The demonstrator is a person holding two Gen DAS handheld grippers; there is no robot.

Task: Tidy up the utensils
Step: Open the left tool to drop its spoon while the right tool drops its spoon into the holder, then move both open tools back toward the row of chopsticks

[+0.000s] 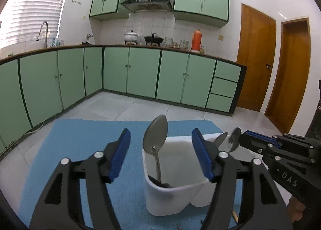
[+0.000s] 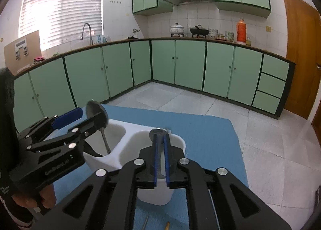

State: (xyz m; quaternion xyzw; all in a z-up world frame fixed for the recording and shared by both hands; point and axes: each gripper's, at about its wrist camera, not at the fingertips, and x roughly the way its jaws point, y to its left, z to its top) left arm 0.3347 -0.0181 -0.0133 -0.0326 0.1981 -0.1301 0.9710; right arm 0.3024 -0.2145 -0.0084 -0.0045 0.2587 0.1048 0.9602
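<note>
A white two-compartment utensil holder [image 1: 170, 194] stands on a blue mat [image 1: 80, 149]. A large steel spoon [image 1: 155, 136] stands bowl-up in its near-left compartment. My left gripper [image 1: 160, 157] is open, its blue pads on either side of that spoon, touching nothing. My right gripper [image 2: 160, 155] is shut on a steel spoon [image 2: 157, 131] and holds it bowl-up over the other compartment [image 2: 160, 194]. In the left wrist view that gripper [image 1: 238, 139] comes in from the right with spoon bowls [image 1: 228, 140] at its tips.
Loose utensil ends lie on the mat at the near edge: a steel handle [image 2: 145, 223] and a wooden tip [image 2: 167, 226]. Grey tiled floor [image 2: 270, 139] surrounds the mat. Green cabinets [image 1: 140, 71] line the far walls; wooden doors [image 1: 254, 57] stand at the right.
</note>
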